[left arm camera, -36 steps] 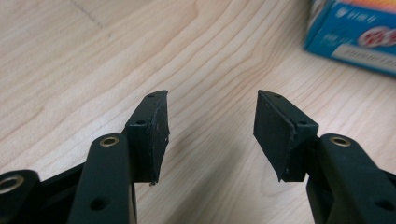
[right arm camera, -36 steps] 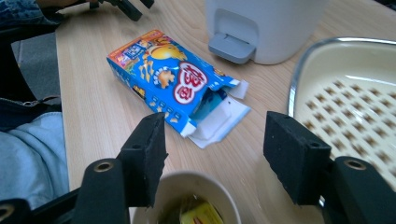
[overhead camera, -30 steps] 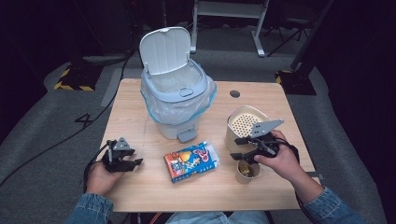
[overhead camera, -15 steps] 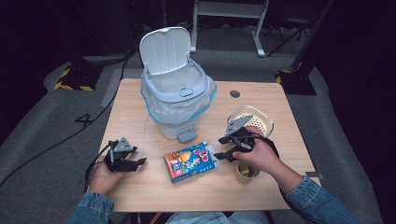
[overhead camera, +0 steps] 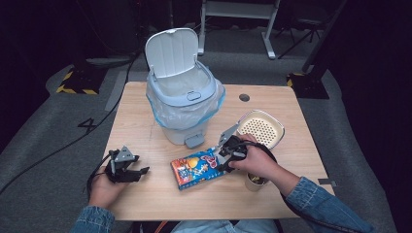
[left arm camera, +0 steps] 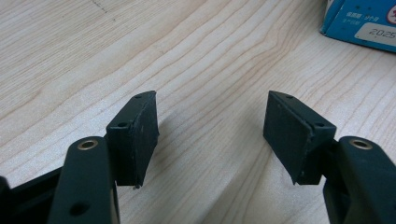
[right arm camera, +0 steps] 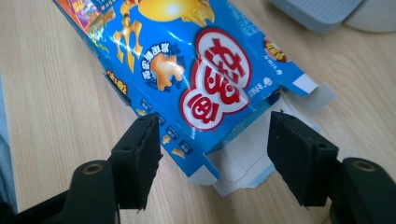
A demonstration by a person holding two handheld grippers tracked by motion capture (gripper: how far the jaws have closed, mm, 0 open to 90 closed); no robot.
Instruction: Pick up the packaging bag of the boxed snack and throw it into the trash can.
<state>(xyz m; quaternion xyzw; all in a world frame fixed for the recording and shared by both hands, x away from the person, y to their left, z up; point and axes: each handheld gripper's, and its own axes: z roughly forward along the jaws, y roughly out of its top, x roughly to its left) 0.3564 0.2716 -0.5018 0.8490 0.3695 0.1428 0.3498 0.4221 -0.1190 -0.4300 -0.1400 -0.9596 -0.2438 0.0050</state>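
Observation:
A blue snack box (overhead camera: 197, 167) with its flaps torn open lies flat on the wooden table (overhead camera: 145, 121), in front of a pale blue pedal bin (overhead camera: 183, 99) whose lid stands up. My right gripper (overhead camera: 217, 154) is open at the box's right end; in the right gripper view its jaws straddle the open end of the box (right arm camera: 196, 84) without closing on it. My left gripper (overhead camera: 141, 171) rests open low over bare wood at the front left, with the box's corner (left arm camera: 362, 21) at the far right of its view.
A cream perforated bowl (overhead camera: 260, 127) sits at the right of the table. A small cup (overhead camera: 255, 182) stands under the right wrist. The bin's foot pedal (overhead camera: 194, 141) juts toward the box. A round hole (overhead camera: 244, 97) marks the tabletop's back.
The right gripper has moved left from beside the cream bowl and cup down to the snack box's open end. The left gripper has stayed put.

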